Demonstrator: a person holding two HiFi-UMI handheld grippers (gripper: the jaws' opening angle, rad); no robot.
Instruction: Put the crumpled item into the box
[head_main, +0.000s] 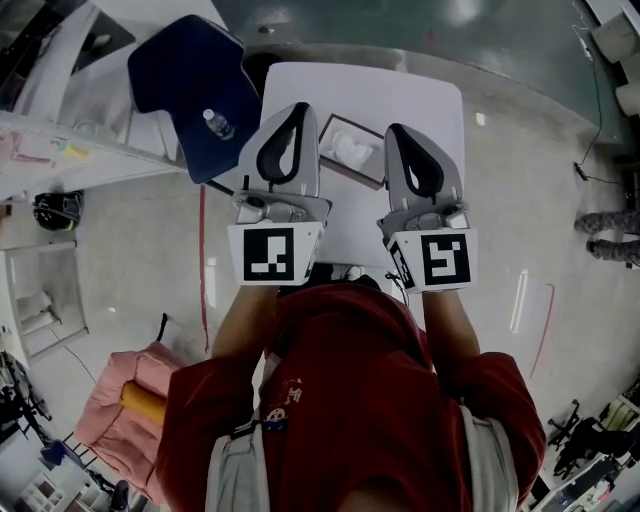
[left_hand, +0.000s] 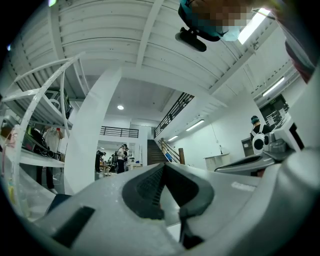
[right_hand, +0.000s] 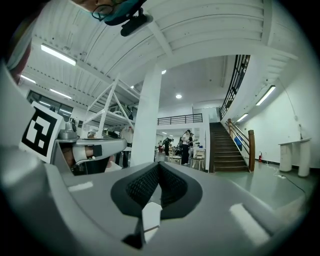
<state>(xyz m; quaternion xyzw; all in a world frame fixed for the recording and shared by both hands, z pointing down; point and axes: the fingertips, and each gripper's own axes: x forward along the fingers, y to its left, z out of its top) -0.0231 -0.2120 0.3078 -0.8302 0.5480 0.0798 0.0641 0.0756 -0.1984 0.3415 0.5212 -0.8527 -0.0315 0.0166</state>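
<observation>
In the head view a small dark-rimmed box (head_main: 324, 140) stands on the white table (head_main: 360, 90), and a white crumpled item (head_main: 352, 152) lies inside it. My left gripper (head_main: 299, 108) is held over the table just left of the box, its jaws meeting at the tip with nothing between them. To the right of the box my right gripper (head_main: 394, 130) is also shut and empty. Both point roughly level, so the gripper views look out into a hall and show neither box nor table. There the left gripper (left_hand: 162, 167) and the right gripper (right_hand: 158, 165) show closed jaws.
A blue chair (head_main: 185, 75) with a water bottle (head_main: 217, 124) on it stands left of the table. A pink bag (head_main: 120, 405) lies on the floor at lower left. Shelving (head_main: 40, 150) runs along the left, and a person's legs (head_main: 606, 236) stand at far right.
</observation>
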